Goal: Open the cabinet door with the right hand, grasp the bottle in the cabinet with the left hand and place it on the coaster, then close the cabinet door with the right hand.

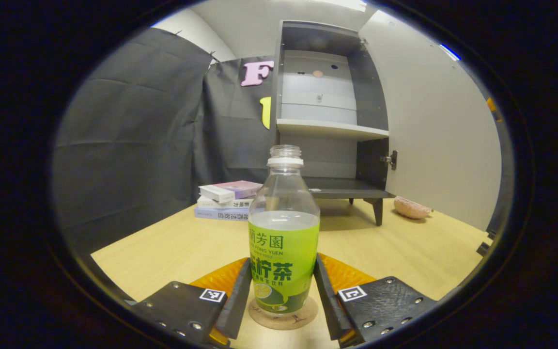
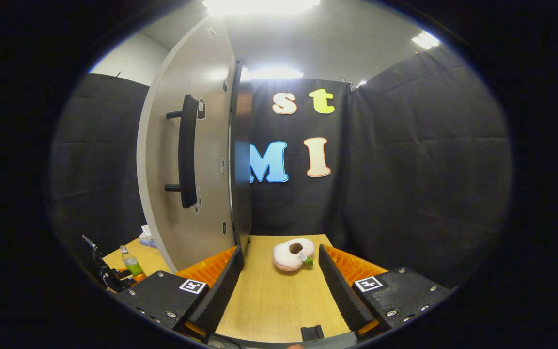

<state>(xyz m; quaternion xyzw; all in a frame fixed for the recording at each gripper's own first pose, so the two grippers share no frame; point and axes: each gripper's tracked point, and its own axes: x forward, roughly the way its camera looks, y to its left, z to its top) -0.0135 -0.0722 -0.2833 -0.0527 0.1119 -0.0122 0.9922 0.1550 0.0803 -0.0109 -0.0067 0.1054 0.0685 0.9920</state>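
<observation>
While standing on the round cork coaster (image 1: 284, 317), the green-labelled clear plastic bottle (image 1: 284, 237) sits between the left gripper (image 1: 283, 295) fingers.
Fingers wide, just beside it; right gripper (image 2: 279, 286) spread, empty; grey cabinet (image 1: 330, 116) shelves bare, door (image 2: 187, 160) open.

We see our left hand-held gripper (image 1: 282, 295) with 2 black fingers, ribbed orange on the outer faces. Each finger sits on a black textured block with silver screws and 1 small square black-and-white marker. Our right hand-held gripper (image 2: 281, 286) has the same black fingers, orange ribbing, screws and markers.
</observation>
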